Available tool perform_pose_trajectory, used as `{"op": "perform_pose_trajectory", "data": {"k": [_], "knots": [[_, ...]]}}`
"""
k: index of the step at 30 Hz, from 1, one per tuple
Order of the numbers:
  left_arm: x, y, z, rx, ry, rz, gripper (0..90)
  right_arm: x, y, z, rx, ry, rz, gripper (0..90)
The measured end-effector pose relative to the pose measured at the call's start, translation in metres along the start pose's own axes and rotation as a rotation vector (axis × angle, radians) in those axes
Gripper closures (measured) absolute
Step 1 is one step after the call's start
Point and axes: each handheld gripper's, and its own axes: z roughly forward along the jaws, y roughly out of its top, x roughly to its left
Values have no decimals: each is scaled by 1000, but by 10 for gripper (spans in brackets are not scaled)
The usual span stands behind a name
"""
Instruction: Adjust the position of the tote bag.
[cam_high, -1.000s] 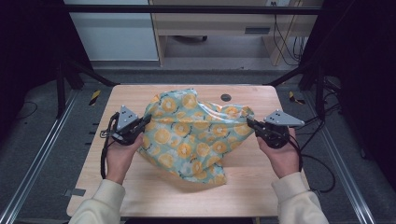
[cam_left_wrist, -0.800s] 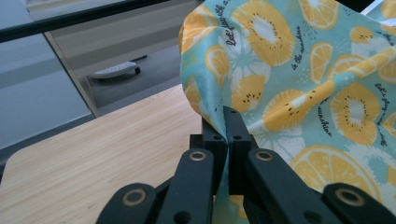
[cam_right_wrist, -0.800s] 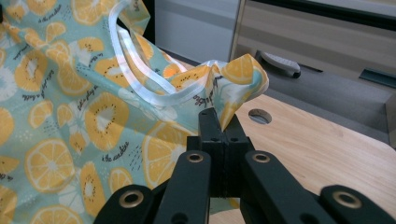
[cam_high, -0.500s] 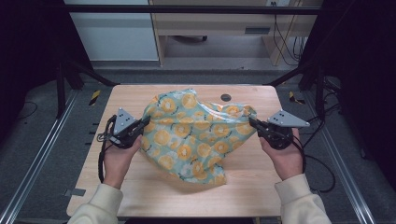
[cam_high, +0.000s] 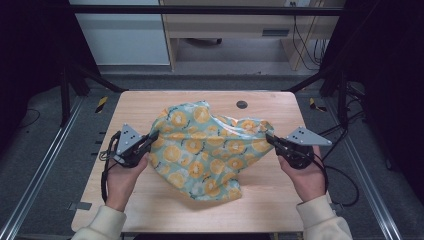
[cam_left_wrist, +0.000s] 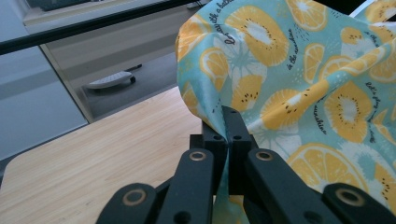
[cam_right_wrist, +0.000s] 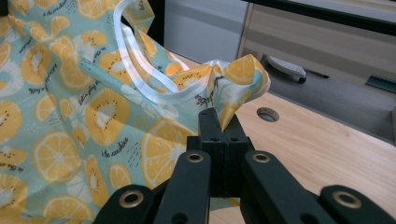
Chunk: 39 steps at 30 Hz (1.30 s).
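Observation:
A teal cloth (cam_high: 205, 150) printed with orange and kiwi slices hangs stretched between my two grippers over the wooden table (cam_high: 150, 200). My left gripper (cam_high: 153, 136) is shut on the cloth's left edge, and the fabric (cam_left_wrist: 299, 84) rises up from between its closed jaws. At the right, my right gripper (cam_high: 270, 137) is shut on the cloth's right edge; the fabric (cam_right_wrist: 93, 102) with a white trim band (cam_right_wrist: 140, 74) spreads away to the left of its jaws. The cloth's lower part sags onto the table near the front.
A round hole (cam_high: 242, 104) sits in the table near its far edge. Metal frame rails (cam_high: 35, 170) run along both sides of the table. A cabinet (cam_high: 125, 35) and a desk stand beyond the far edge. Bare wood lies at the front and far left.
Both hands have moved toward the front of the table with the cloth, which now sags lower at the front.

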Motion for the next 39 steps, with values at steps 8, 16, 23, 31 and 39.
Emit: {"op": "perform_pose_trajectory", "data": {"k": [8, 16, 23, 31, 39], "knots": [[-1, -2, -1, -12, -16, -3, 900, -3, -6, 5, 11, 9, 8, 900], [-7, -7, -6, -34, -10, 5, 900, 0, -11, 0, -6, 10, 14, 900], [-7, -13, -7, -37, -16, 5, 900, 5, -16, -7, -13, 23, 20, 900], [-6, -21, -8, -31, -16, -7, 900, 7, -20, -3, -2, 26, 11, 900], [-12, -30, -19, -46, -15, -8, 900, 18, -27, -10, -8, 24, 11, 900]]}}
